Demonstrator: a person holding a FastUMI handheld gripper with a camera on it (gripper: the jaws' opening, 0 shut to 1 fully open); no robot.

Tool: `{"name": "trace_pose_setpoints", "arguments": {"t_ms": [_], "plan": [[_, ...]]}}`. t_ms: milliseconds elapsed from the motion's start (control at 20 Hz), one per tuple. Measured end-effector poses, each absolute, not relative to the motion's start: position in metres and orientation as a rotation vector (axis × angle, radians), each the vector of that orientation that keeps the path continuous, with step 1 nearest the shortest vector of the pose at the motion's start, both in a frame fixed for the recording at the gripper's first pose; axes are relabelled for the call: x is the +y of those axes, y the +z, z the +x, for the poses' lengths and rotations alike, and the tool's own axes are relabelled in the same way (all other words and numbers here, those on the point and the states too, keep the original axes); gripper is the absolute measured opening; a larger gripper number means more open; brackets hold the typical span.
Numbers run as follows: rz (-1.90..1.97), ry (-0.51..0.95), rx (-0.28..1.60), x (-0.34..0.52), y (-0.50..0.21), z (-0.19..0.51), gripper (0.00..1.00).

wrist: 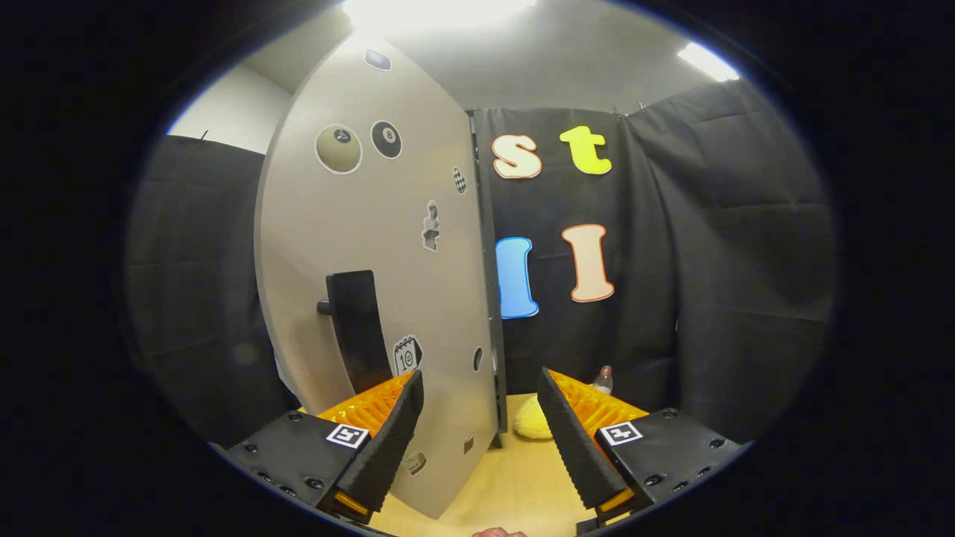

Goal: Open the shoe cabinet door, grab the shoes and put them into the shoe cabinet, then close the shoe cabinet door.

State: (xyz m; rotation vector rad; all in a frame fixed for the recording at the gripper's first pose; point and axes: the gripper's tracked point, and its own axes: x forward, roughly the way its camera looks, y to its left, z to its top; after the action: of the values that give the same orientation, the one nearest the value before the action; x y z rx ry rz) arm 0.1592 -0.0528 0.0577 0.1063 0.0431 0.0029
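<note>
The gripper [480, 418] stands wide open, holding nothing — the free edge of the grey shoe cabinet door [373, 261] sits between its fingers, its black handle [357, 328] just ahead of the left one. The cabinet's inside is hidden. Beyond, on the wooden worktop [515, 485], lies something soft and yellow [531, 421] — a small bottle [603, 379] behind it.

You can read an "8" on the black billiard-ball sticker [386, 139] high on the cabinet door [373, 246] — and a "10" on the calendar sticker [406, 356] beside the black handle [358, 328]. The other stickers are too small to read.
</note>
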Motion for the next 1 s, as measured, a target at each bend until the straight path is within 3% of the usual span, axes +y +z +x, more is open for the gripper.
{"name": "trace_pose_setpoints", "arguments": {"t_ms": [600,1000], "plan": [[0.02,0.119,0.049,0.09,0.062,0.199,0.97],[0.001,0.13,0.058,0.109,0.054,0.184,0.97]]}}
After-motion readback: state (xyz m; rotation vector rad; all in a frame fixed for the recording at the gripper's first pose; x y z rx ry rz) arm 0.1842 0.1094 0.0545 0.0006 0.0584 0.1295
